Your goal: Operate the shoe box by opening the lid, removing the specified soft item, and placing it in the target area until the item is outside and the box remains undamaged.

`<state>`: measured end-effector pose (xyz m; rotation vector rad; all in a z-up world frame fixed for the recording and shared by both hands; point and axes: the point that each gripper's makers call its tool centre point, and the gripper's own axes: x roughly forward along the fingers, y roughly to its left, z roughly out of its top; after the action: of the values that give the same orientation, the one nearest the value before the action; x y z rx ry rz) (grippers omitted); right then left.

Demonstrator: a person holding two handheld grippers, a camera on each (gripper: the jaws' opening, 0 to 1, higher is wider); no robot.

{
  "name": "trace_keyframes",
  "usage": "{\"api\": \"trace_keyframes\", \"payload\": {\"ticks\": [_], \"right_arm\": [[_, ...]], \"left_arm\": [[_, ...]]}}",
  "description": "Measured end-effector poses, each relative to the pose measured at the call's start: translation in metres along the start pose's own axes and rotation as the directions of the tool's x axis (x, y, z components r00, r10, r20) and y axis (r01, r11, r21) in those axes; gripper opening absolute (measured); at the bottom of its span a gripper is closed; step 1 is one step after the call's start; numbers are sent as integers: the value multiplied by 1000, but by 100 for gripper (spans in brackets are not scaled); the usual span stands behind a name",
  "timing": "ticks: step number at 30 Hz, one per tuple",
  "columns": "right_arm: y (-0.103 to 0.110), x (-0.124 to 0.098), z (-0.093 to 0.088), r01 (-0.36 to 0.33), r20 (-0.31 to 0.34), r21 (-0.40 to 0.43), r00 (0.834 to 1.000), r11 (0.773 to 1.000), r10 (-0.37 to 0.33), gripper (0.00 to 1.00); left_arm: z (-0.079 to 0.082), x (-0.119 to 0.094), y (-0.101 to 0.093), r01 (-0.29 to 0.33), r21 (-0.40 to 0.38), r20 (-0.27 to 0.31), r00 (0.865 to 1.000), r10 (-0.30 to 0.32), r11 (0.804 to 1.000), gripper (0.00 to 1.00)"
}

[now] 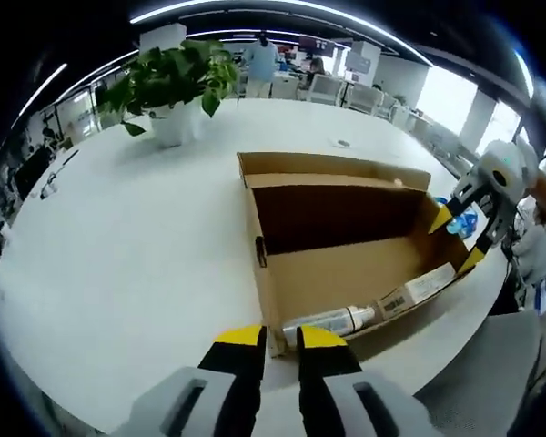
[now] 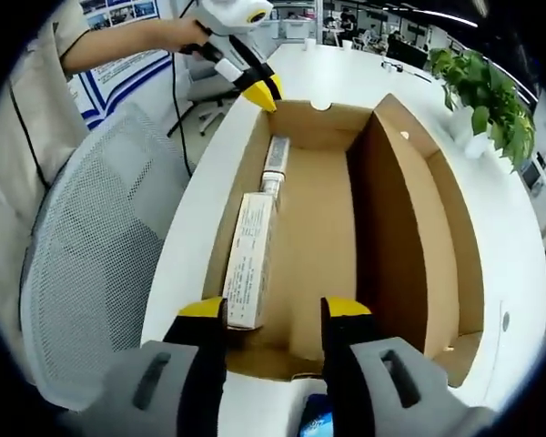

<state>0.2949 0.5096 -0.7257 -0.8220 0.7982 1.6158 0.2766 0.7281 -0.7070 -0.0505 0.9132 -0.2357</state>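
Open cardboard shoe box [image 1: 346,264] lying on a white table [image 1: 118,255], lid [image 1: 332,168] folded back on the far side in the left gripper view. Inside, along the box's near wall, a white tube [image 1: 332,320] lying end to end with a long narrow carton [image 1: 417,291]; same pair seen lengthwise in the right gripper view, carton [image 2: 248,259] nearer, tube [image 2: 275,162] beyond it.

Left gripper [image 1: 280,339] held low at the near left corner of the box, pointing across it, yellow tips parted by a narrow gap and gripping nothing. Tip nearest the tube just beside its capped end; touching or not, hard to tell. In the right gripper view, same left gripper [image 2: 264,91] at the far end of the box, held from above by a hand [image 2: 177,35] on a bare forearm reaching out of a short sleeve.

Right gripper [image 2: 273,309] poised over its own end of the box, aimed down its length, jaws spread wide and empty, one tip over the near end of the carton. In the left gripper view, right gripper [image 1: 462,238] at the box's right end, tips apart.

Print on the carton too small to read. Something blue beneath the right gripper's jaws, cut off at the edge. Mesh chair [image 2: 91,264] beside the table, potted plant [image 1: 177,86] at the far side.
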Motion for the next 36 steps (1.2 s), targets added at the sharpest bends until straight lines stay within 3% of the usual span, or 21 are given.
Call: {"api": "trace_keyframes", "payload": {"ticks": [8, 15, 20, 25, 33, 36], "right_arm": [[1, 5, 0, -21, 7, 14, 1000, 1000, 21, 39], [-9, 0, -4, 16, -7, 1, 1000, 1000, -16, 36], [2, -4, 2, -26, 21, -6, 999, 1000, 27, 36], [5, 5, -1, -27, 3, -8, 1000, 1000, 27, 33], [11, 14, -1, -43, 2, 16, 999, 999, 43, 16], [11, 15, -1, -36, 1, 29, 999, 999, 36, 16]], "left_arm": [[0, 3, 2, -3, -5, -3, 1000, 3, 1000, 7], [0, 3, 1, 2, -11, -3, 1000, -2, 1000, 7], [-1, 3, 1, 1, -13, -4, 1000, -1, 1000, 7], [-1, 3, 1, 2, -20, -5, 1000, -2, 1000, 7], [-1, 3, 1, -1, -18, -12, 1000, 1, 1000, 7], [-1, 3, 1, -2, -18, -13, 1000, 2, 1000, 7]]}}
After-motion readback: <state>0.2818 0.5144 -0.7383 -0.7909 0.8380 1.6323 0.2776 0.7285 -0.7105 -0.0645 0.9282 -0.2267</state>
